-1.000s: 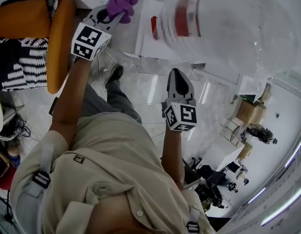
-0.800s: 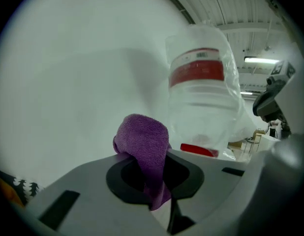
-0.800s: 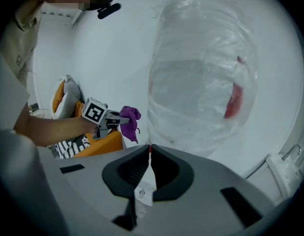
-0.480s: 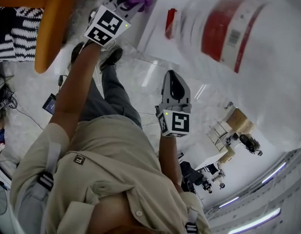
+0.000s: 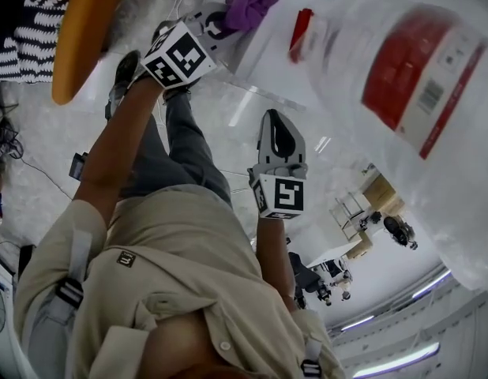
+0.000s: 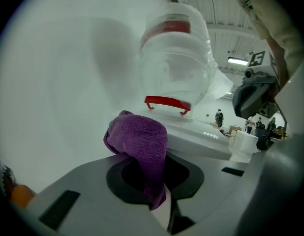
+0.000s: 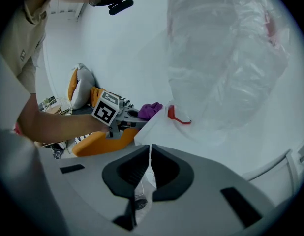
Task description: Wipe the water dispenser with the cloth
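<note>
A purple cloth (image 5: 252,5) (image 6: 138,142) (image 7: 150,110) is pinched in my left gripper (image 5: 222,24) (image 6: 157,181), which is shut on it and holds it against the corner of the white water dispenser (image 5: 268,54) (image 6: 201,139) (image 7: 191,151). A large clear water bottle (image 5: 402,77) (image 6: 176,63) (image 7: 226,58) with a red label sits upside down on the dispenser. A red handle (image 5: 301,31) (image 6: 164,102) (image 7: 175,115) shows at the bottle's neck. My right gripper (image 5: 280,136) (image 7: 150,154) hangs lower, apart from the dispenser, jaws shut with nothing between them.
An orange chair (image 5: 86,30) (image 7: 100,139) with a black-and-white patterned cover (image 5: 23,46) stands to the left. Cables (image 5: 15,164) lie on the glossy tiled floor (image 5: 228,133). The person's legs and shoes (image 5: 125,73) are below the left gripper. Boxes and people (image 5: 386,212) are far off.
The left gripper and the cloth have shifted right toward the dispenser's top corner. The head view has swung, so the bottle now fills the right side. The right gripper has hardly moved.
</note>
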`<state>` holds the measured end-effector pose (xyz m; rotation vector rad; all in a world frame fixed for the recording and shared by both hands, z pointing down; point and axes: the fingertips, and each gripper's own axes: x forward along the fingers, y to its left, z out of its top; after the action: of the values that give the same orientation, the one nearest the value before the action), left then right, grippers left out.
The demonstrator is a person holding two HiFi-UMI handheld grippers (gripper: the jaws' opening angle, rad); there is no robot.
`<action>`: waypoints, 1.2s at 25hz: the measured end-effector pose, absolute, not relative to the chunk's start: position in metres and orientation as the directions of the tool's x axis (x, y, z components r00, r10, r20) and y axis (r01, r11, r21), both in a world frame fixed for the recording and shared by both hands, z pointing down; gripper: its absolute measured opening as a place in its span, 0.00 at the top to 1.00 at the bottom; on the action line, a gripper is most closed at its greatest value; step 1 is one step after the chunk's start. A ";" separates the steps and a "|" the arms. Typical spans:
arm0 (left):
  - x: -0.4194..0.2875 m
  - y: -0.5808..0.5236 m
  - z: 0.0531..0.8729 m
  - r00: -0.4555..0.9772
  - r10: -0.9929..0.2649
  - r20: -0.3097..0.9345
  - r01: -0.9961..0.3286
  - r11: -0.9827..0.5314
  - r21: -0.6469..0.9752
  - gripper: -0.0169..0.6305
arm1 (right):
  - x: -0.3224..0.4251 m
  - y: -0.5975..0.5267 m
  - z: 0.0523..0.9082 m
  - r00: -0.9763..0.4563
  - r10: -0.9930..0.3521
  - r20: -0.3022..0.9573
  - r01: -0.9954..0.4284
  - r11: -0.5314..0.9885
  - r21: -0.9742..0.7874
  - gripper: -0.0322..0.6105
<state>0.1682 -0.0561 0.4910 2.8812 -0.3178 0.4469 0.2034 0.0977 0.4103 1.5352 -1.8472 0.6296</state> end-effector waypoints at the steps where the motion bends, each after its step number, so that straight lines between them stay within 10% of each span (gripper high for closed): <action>1: 0.165 -0.044 0.493 0.935 -0.148 0.322 -0.212 -0.961 0.175 0.89 | 0.199 0.097 0.412 -0.113 -0.666 0.737 -0.977 0.208 0.038 0.91; 13: 0.145 0.018 0.506 0.944 0.013 0.331 -0.065 -0.972 0.225 0.89 | 0.168 0.080 0.423 -0.147 -0.644 0.751 -0.971 0.240 0.016 0.91; 30: 0.186 -0.115 0.522 0.844 -0.343 0.412 -0.379 -0.925 0.008 0.89 | 0.205 0.107 0.429 -0.083 -0.625 0.777 -0.988 0.151 0.016 0.91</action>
<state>0.1864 -0.1152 0.5218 2.9312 -0.5750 0.6301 0.2049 0.1067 0.4294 1.5442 -1.7844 0.7179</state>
